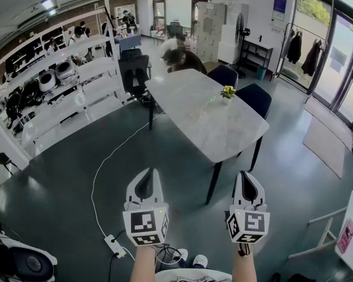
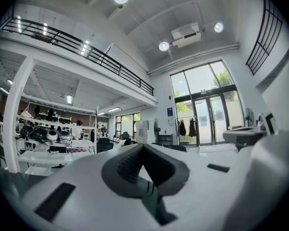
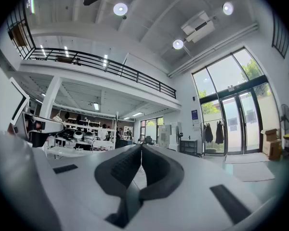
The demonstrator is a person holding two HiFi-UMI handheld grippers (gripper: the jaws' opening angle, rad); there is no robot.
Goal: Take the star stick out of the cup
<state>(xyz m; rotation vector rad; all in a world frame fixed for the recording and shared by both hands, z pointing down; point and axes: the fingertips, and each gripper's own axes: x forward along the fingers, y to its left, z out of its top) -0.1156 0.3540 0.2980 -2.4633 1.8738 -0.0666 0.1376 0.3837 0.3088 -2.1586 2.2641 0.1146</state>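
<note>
Left gripper point(image 1: 146, 174): jaws together, nothing between them, held level over the floor. Right gripper point(image 1: 245, 175): likewise closed and empty. Counter point(image 1: 200, 125): pale marble top, well ahead of both. On its far part sits a small yellow-green item point(image 1: 227, 91), probably the cup with the star stick, too small to confirm. Presumed handling: light, thin, stiff. Pinch the shaft below the star and lift straight up.

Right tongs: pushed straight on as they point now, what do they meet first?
Nothing close. First in line of the right tongs is the near end of the marble table. Held level, they might pass above its top, but the height is unclear.
</note>
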